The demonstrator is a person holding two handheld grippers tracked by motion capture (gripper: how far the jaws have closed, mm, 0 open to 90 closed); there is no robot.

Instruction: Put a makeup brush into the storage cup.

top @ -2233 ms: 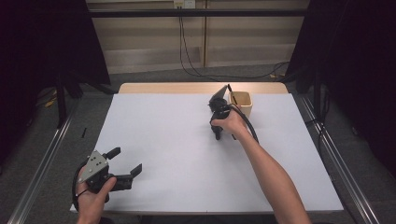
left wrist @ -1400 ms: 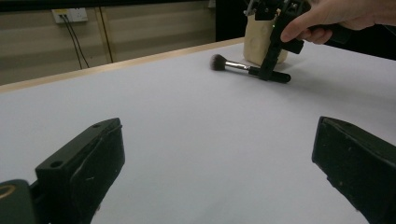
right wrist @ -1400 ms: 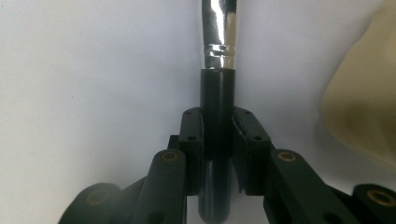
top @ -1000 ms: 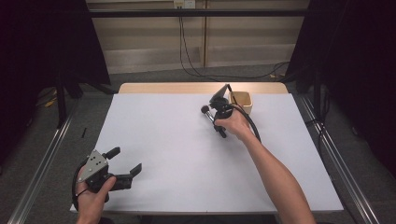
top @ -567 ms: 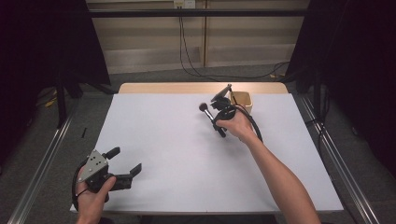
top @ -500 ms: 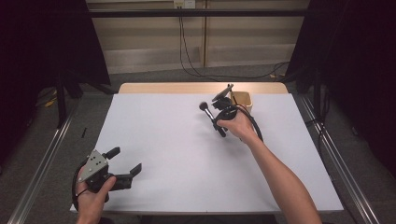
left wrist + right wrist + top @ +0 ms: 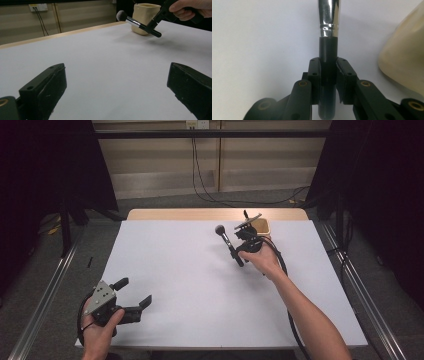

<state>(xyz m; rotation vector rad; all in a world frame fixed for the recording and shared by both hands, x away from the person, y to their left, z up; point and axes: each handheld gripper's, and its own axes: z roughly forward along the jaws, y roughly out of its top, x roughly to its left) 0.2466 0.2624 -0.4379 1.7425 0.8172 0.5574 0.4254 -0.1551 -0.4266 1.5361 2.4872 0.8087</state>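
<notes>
A makeup brush (image 7: 229, 245) with a black handle, a silver ferrule and a dark bristle head hangs above the white table, held by my right gripper (image 7: 239, 251), which is shut on its handle. In the right gripper view the two pads clamp the black handle (image 7: 328, 67) from both sides, with the ferrule pointing away. The left gripper view has the brush (image 7: 140, 24) in the air in front of the beige cup (image 7: 145, 17). At the table's near left corner my left gripper (image 7: 132, 296) rests open, its fingers (image 7: 47, 87) wide apart with nothing between them.
A small beige cup (image 7: 262, 226) stands at the far right of the white table (image 7: 190, 290), just behind the right hand. A black cable (image 7: 280, 265) trails from the right gripper along the forearm. Metal rails run along both sides of the table.
The right gripper has lifted the brush out by the cup and carried it left and toward the near side, tipping it so the bristle head points up-left. The left gripper has stayed put.
</notes>
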